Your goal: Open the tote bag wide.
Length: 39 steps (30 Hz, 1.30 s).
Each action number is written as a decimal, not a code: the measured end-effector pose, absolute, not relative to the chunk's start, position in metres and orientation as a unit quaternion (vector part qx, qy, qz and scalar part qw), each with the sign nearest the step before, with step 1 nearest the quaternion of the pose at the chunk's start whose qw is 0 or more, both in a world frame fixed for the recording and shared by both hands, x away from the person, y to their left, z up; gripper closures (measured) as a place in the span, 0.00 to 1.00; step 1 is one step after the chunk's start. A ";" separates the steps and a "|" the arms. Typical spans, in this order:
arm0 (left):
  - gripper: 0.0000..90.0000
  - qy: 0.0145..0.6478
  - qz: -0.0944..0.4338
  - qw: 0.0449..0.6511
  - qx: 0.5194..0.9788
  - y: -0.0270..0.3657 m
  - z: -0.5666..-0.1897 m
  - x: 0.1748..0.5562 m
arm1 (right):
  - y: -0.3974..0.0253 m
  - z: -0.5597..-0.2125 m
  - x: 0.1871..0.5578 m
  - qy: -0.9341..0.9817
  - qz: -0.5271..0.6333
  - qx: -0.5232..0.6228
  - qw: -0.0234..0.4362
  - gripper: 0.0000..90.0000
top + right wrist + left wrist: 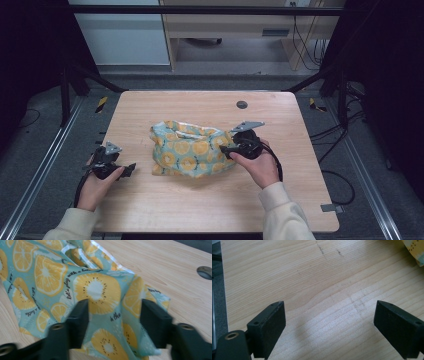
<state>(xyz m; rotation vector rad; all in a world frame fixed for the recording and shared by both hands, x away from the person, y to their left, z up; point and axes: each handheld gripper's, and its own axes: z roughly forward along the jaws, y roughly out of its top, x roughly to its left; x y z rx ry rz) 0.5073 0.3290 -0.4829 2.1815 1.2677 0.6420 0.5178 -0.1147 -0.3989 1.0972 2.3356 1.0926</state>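
Counter (200, 210): light wood, with a round grommet hole (242, 104) near its far edge.

Cloth (192, 149): teal fabric printed with yellow citrus slices and script lettering, lying crumpled near the counter's centre, a pale hem showing along its far edge.

Right claw (223, 149): held in the right hand (260, 165) at the cloth's right side. In the right gripper view its jaws stand apart with a raised fold of the cloth (100, 290) between them; fabric fills the gap, but the jaws have not pressed together on it. State: released, straddling the fold.

Left claw (131, 169): held in the left hand (96, 186) near the counter's left edge, just left of the cloth and apart from it. In the left gripper view its jaws are spread wide over bare wood (319, 290). State: released.
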 end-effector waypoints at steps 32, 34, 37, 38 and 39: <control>0.15 0.449 0.236 0.287 0.812 0.318 -0.465 0.505 | -0.125 -0.431 0.404 0.840 0.432 0.304 0.124 1.00; 0.17 0.438 0.236 0.299 0.814 0.313 -0.454 0.504 | -0.126 -0.433 0.405 0.840 0.432 0.305 0.122 1.00; 0.18 0.413 0.229 0.311 0.824 0.301 -0.434 0.505 | -0.124 -0.438 0.405 0.842 0.428 0.305 0.123 1.00; 0.19 0.413 0.229 0.311 0.824 0.301 -0.434 0.505 | -0.124 -0.438 0.405 0.842 0.428 0.305 0.123 1.00; 0.19 0.407 0.226 0.315 0.827 0.298 -0.429 0.504 | -0.122 -0.440 0.404 0.844 0.424 0.304 0.125 1.00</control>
